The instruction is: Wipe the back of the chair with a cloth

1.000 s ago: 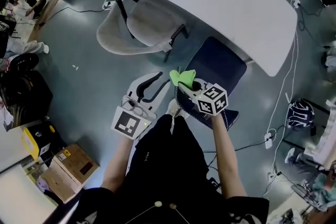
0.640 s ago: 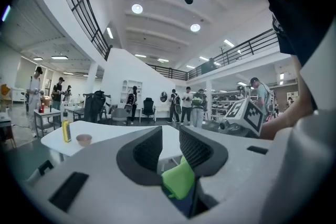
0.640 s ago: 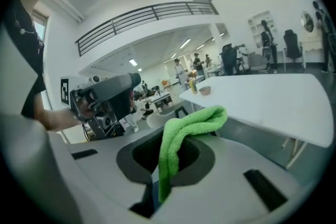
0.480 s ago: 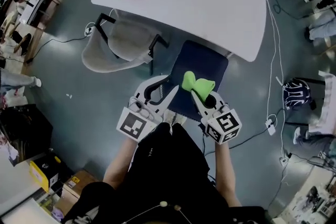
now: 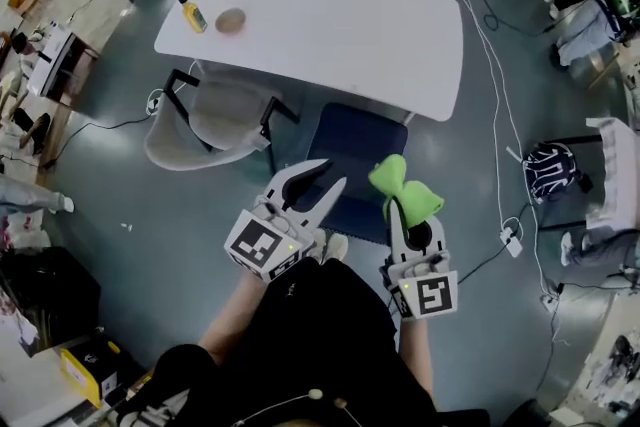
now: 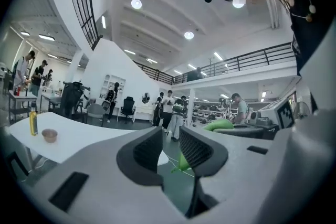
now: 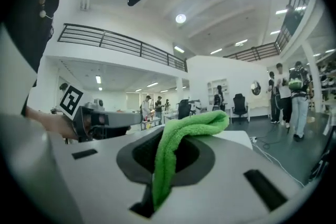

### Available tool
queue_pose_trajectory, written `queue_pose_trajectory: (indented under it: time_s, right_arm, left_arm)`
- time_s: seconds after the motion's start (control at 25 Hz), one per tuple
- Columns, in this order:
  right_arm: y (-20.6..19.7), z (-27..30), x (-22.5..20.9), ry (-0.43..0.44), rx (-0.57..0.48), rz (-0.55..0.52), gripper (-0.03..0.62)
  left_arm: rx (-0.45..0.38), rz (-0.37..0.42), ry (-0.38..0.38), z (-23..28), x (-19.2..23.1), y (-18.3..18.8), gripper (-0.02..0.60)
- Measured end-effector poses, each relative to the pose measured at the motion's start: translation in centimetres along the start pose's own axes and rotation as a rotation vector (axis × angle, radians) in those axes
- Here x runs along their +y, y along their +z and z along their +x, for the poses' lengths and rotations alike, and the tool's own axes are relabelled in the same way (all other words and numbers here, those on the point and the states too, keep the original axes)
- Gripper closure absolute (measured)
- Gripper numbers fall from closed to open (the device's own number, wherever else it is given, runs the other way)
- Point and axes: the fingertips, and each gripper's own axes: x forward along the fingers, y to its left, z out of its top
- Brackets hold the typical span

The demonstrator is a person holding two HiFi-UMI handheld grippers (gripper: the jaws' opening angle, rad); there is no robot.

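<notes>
My right gripper (image 5: 404,207) is shut on a bright green cloth (image 5: 400,187), which bunches above its jaws and droops over them (image 7: 176,144). My left gripper (image 5: 333,173) is open with nothing between its fingers (image 6: 170,139). Both point upward and forward, held close to the person's body. A dark blue chair (image 5: 360,160) stands just beyond them, pushed partly under the white table (image 5: 330,15). A grey chair with black armrests (image 5: 205,120) stands to its left. Neither gripper touches a chair.
A yellow bottle (image 5: 190,12) and a small brown bowl (image 5: 230,20) sit on the table's left end. Cables run over the grey floor at the right, near a dark bag (image 5: 552,173). Boxes and benches line the left side. People stand in the hall.
Both grippers have tilted up and drawn back toward the body. The right one carried the cloth rightward, off the blue chair's edge. The head camera now sees more of the table.
</notes>
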Motion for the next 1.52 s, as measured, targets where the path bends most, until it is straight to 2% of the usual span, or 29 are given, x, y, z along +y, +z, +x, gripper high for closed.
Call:
queue_pose_trajectory:
  time_s: [0.12, 0.28, 0.48, 0.92, 1.16, 1.52]
  right_arm:
    - [1.7, -1.9, -0.3, -0.06, -0.083, 0.008, 0.574]
    - [3.8, -3.7, -0.1, -0.101, -0.183, 0.029, 0.574]
    - [5.0, -5.0, 0.8, -0.113, -0.258, 0.029, 0.574]
    - [4.2, -4.1, 0.4, -0.108, -0.243, 0.041, 0.576]
    - [3.8, -3.6, -0.6, -0.096, -0.245, 0.048, 0.576]
    - [2.9, -2.2, -0.7, -0.077, -0.223, 0.049, 0.576]
  left_arm:
    - [-0.01, 0.0, -0.042, 0.7, -2.3, 0.6, 0.486]
    - [-0.032, 0.013, -0.076, 0.9, -4.3, 1.8, 0.562]
    - [-0.057, 0.017, -0.102, 0.7, -5.8, 2.6, 0.577]
    - [-0.083, 0.02, -0.06, 0.1, -5.1, 2.4, 0.577]
    - [-0.066, 0.063, 0.006, 0.7, -3.5, 1.4, 0.577]
    - [-0.027, 0.061, 0.01, 1.8, -2.0, -0.3, 0.577]
